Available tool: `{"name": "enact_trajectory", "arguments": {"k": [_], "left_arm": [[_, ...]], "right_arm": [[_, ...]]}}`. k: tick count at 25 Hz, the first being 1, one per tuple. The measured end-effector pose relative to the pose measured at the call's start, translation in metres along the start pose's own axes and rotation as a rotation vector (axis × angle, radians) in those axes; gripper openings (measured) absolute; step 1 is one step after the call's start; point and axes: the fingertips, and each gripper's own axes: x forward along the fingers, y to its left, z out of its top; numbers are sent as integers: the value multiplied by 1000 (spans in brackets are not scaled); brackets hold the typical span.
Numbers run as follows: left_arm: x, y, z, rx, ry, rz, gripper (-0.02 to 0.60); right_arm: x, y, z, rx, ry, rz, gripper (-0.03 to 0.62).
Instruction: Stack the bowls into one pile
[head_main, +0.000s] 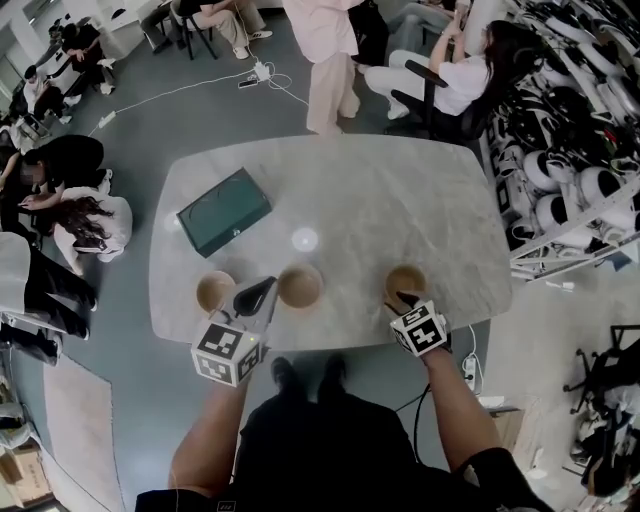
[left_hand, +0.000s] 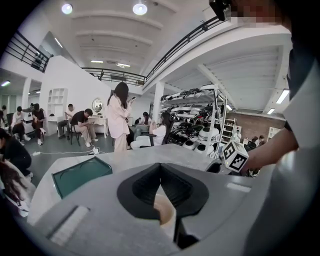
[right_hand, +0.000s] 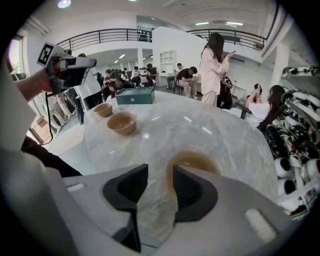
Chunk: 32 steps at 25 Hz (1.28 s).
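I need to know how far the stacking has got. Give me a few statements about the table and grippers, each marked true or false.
1. The left bowl, middle bowl and right bowl stand apart on the table. True.
2. One bowl already sits inside another. False: none is stacked yet.
3. The left gripper is wide open. False: its jaws are together.
4. The right gripper is open, with the right bowl's rim at its jaws. True.
5. The green box lies between two bowls. False: it lies farther back on the table, behind the row.
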Motion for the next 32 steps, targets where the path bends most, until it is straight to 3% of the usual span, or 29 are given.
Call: {"name": "enact_trajectory", "arguments": {"k": [17,19,24,32], "left_arm": [[-14,37,-24,-46,13,13,11],[-16,40,-24,-46,13,12,11],[-22,43,-25,-46,3,5,11],[-39,48,-19,-44,-25,2,11]], "right_arm": [[46,-6,-26,-172,254,-61,158],[47,-7,-28,-194,275,-81,130],[40,-8,-24,-223,269,-129,35],[14,-2,4,-220,205,-161,18]]}}
